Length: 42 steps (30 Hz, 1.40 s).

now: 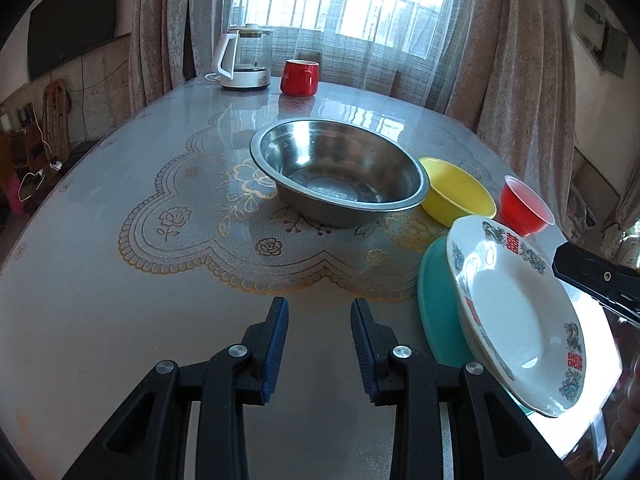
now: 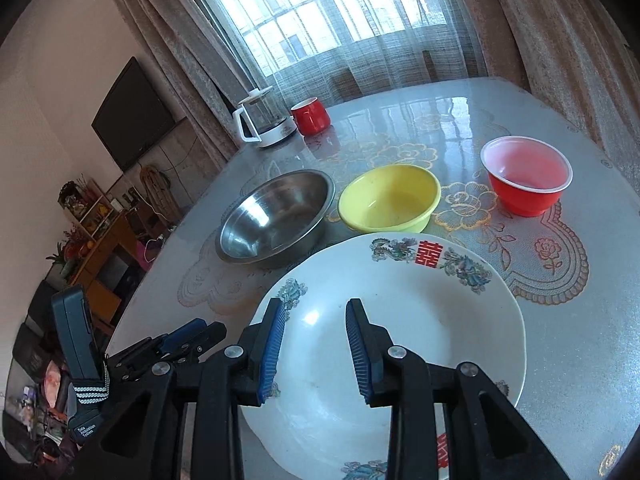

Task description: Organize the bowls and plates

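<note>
The right gripper hovers wide over the white plate; left gripper also wide, empty. Square the plate on the teal plate, keeping clear of the near surface edge.

Left tongs open, blue pads well apart, nothing between, pointing forward and level. Right tongs also open, pads parted, nothing gripped, angled downward. Left tongs sit just beside right.
</note>
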Tool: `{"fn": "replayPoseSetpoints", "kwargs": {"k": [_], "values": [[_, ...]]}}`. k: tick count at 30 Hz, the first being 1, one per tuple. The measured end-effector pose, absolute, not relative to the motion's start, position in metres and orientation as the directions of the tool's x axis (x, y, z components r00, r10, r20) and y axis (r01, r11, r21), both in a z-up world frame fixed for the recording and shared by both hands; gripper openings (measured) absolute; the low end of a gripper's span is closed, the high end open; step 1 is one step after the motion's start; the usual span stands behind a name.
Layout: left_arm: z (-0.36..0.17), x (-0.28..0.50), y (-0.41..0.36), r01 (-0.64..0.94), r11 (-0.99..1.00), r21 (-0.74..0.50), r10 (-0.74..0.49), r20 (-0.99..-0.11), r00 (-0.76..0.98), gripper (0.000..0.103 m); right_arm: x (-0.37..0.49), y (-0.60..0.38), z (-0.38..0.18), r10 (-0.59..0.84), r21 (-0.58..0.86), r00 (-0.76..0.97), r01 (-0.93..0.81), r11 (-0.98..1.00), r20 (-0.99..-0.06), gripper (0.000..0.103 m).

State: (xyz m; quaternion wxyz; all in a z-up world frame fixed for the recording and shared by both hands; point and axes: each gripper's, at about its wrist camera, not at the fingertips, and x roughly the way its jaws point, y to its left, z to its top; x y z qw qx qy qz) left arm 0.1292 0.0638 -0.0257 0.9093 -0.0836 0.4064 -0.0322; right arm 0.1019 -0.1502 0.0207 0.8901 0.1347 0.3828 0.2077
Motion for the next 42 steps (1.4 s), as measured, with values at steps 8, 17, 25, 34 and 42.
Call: {"fn": "replayPoseSetpoints", "kwargs": {"k": [8,17,25,34,42], "values": [[-0.014,0.145,0.104,-0.063,0.971,-0.232,-0.123,-0.704,0.7,0.033,0.137,-0.121,0.016,0.508,0.422,0.573,-0.289,0.86,-0.643,0.033],[-0.001,0.175,0.128,-0.096,0.946,-0.308,-0.143,-0.666,0.732,0.048,0.182,-0.106,0.01,0.503,0.446,0.539,-0.246,0.861,-0.675,0.033],[-0.009,0.216,0.127,-0.11,0.942,-0.316,-0.148,-0.689,0.709,0.047,0.206,-0.103,0.002,0.476,0.435,0.526,-0.209,0.876,-0.705,0.033],[-0.022,0.245,0.115,-0.08,0.957,-0.278,-0.15,-0.714,0.684,0.028,0.229,-0.088,-0.012,0.414,0.366,0.507,-0.198,0.909,-0.756,0.035],[-0.021,0.234,0.113,-0.068,0.962,-0.263,-0.145,-0.71,0.689,0.023,0.228,-0.076,-0.015,0.368,0.277,0.52,-0.247,0.929,-0.77,0.028]]}}
